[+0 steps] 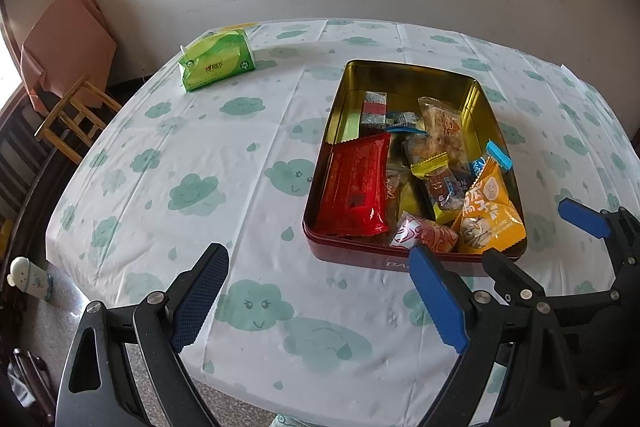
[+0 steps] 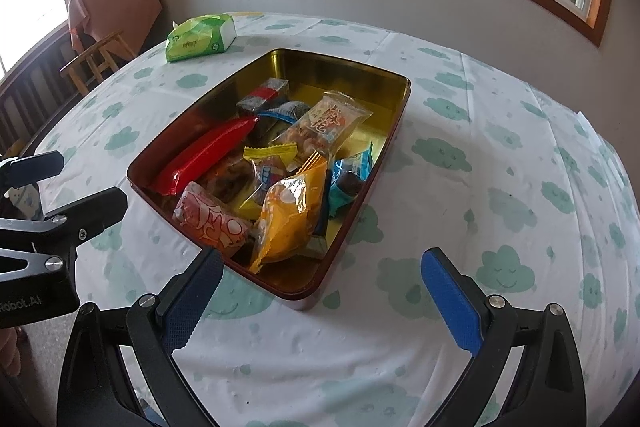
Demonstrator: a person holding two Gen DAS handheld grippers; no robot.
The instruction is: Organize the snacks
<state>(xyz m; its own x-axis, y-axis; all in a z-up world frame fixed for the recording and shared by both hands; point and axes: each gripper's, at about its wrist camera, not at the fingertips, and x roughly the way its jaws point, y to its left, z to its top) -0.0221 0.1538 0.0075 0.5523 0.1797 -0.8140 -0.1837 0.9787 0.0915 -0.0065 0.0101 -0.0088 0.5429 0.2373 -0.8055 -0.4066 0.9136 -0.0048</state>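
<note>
The snacks all lie inside the open tin (image 1: 496, 131), which sits on the bench (image 1: 200, 147) right of centre. A long red pack (image 1: 356, 183) lies along the tin's left wall, probably because only that way does its length fit. An orange pack (image 1: 490, 217) and a pink-patterned pack (image 1: 426, 235) fill the near end; a yellow-wrapped sweet (image 1: 434, 167), a clear cracker pack (image 1: 440, 125) and a grey-and-red bar (image 1: 375, 107) lie further in, loosely overlapping. The tin's far end shows bare gold floor. No snack shows on the cloth outside the tin, so the scene fits both a gathering that is over and a pile waiting to be sorted or taken out.

The left gripper (image 1: 316, 303) hovers over the near edge of the bench just left of the tin, fingers spread wide and empty. The right gripper (image 2: 324, 303) hovers by the tin's near corner, likewise spread and holding nothing. A green tissue pack (image 1: 218, 63) lies well apart at the far left.
</note>
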